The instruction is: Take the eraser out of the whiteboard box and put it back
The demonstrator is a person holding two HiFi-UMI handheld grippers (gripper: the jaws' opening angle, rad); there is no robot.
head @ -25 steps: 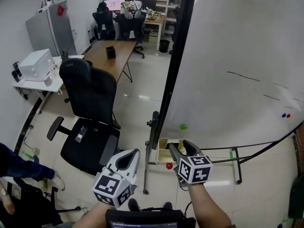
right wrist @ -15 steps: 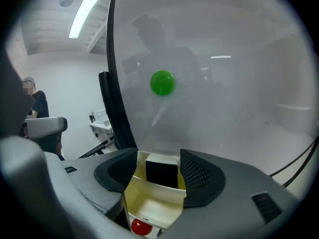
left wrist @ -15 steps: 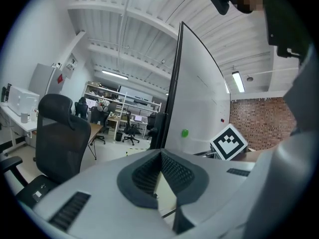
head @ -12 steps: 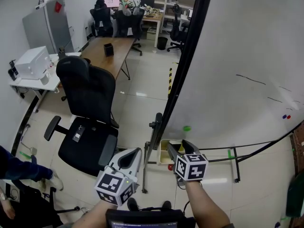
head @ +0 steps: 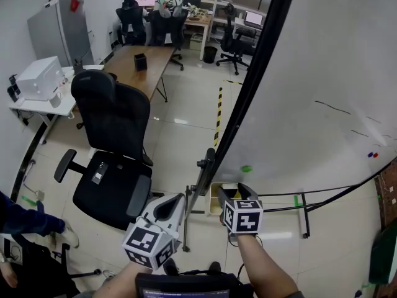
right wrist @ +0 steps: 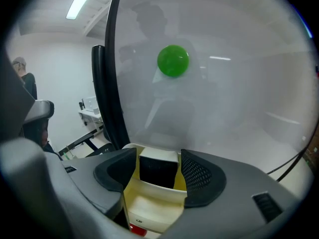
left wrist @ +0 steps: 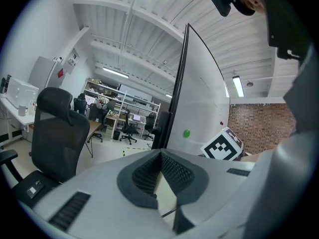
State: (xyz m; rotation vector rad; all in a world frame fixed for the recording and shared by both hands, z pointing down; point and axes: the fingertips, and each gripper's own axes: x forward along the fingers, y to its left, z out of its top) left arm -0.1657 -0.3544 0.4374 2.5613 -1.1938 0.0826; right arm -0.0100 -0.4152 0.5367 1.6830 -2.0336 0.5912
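The eraser (right wrist: 158, 169) is seen upright inside the box (right wrist: 149, 203), in its back part. The right gripper (head: 232, 190) is pointed down at the box from just in front of it. Its fingers have just been opening and are spread wide apart. The eraser is seen between them but is not pressed by either pad. The whiteboard (head: 322, 73) is seen directly behind the box, and a green magnet (right wrist: 173, 60) is stuck on it above the box. A small red thing (right wrist: 137, 228) is visible just under the box. The left gripper (left wrist: 160, 154) is held to the left of the box, apart from it, with its fingers closed together and empty.
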